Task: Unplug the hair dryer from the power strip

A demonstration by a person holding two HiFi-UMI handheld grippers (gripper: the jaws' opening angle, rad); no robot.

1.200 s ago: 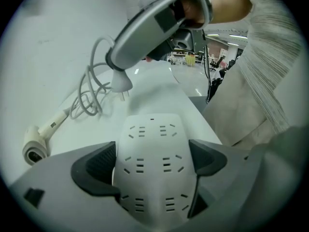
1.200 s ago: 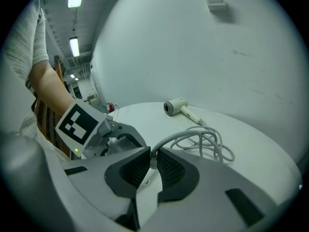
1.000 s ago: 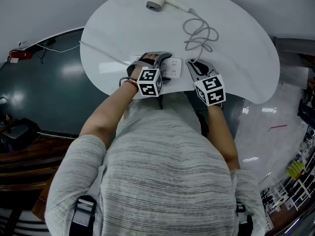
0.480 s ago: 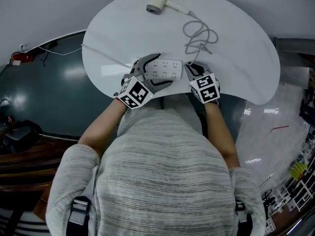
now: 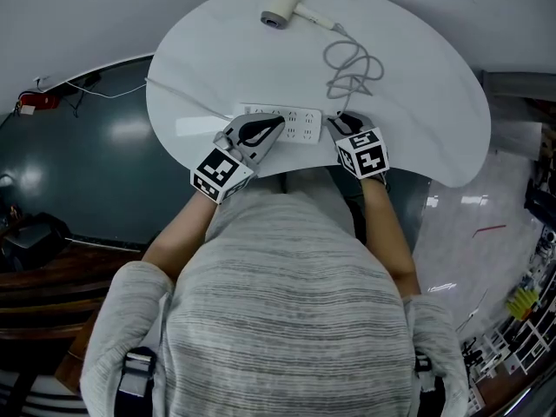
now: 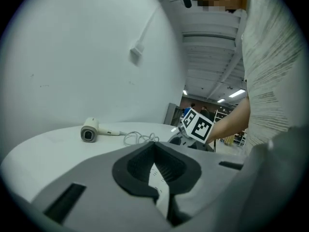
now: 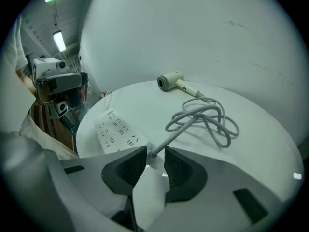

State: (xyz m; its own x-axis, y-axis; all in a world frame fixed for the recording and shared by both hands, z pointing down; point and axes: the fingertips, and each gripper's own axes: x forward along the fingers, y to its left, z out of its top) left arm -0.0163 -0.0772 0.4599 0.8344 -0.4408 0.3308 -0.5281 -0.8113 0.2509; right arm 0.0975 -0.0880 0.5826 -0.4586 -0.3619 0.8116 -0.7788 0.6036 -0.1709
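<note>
Presently, the power strip (image 5: 295, 122) lies flat on the white desk (image 5: 417, 102), near its front edge, and serves as the reference for what follows.

Left gripper (image 5: 256, 131): set over the strip's near-left part. The forearm comes in from the lower left and angles up to the right, with the marker cube (image 5: 215, 174) trailing off the desk edge. In the left gripper view its fingers (image 6: 140, 166) are drawn in on the strip's thin white body, which shows slot marks between the pads.

Right gripper (image 5: 346, 125): at the strip's right end. The forearm runs almost straight forward from the torso. In the right gripper view its fingers (image 7: 176, 170) are closed to a narrow gap with the plug (image 7: 152, 159) held between them, seated at the strip's end.

Cord (image 5: 352, 66): rises out of the plug and lies in loose loops beyond the strip's right end.

Hair dryer (image 5: 280, 10): on its side at the far edge of the desk, well apart from the strip, untouched by either gripper.
</note>
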